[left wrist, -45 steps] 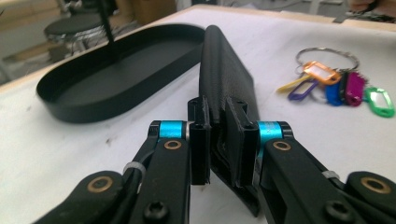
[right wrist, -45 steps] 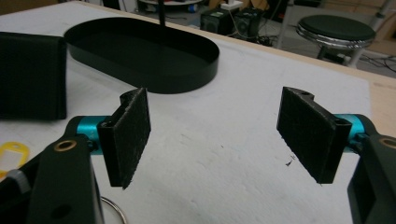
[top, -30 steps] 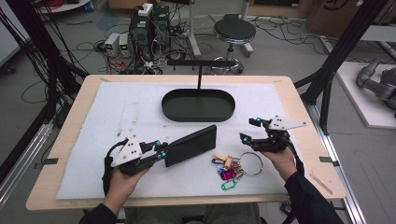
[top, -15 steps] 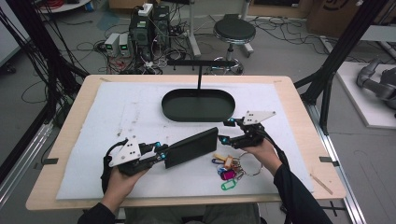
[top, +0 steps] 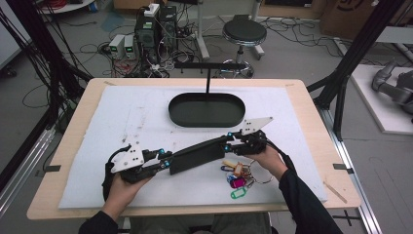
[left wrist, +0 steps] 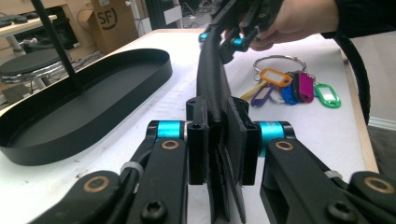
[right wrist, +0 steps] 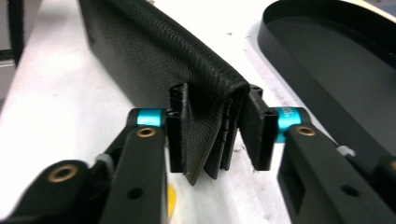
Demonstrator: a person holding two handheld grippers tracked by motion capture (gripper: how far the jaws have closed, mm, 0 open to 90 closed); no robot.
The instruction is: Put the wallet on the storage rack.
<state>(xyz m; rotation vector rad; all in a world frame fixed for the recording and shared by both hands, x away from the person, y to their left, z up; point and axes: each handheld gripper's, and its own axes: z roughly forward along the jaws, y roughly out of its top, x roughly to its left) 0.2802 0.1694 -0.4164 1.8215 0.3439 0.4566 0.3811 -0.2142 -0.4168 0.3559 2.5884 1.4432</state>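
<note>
Left tongs (top: 164,160) are clenched on one short end of a long black leather wallet (top: 197,154); the left gripper view shows both pads pressed flat against the wallet's sides. Right tongs (top: 227,143) stand at the opposite end of the wallet, with that end between the jaws. These jaws have just been closing. In the right gripper view one pad (right wrist: 176,126) lies against the leather, while a narrow gap shows between the other pad and the wallet's folded edge, so the grasp is not complete.

The wallet spans the space between the two tongs, lifted clear of the white mat (top: 122,117) that covers the tabletop (top: 311,112), with its right end the higher. The stitched spine faces up and the open leaves hang down.

A bunch of key tags (top: 237,178) on a metal ring lies on the mat just below the right hand (top: 265,158), in orange, purple, blue, magenta and green. A black oval tray (top: 207,119) sits farther back at the middle of the mat, near the wallet's right end but apart from it. A black post (top: 208,80) rises behind the tray.
</note>
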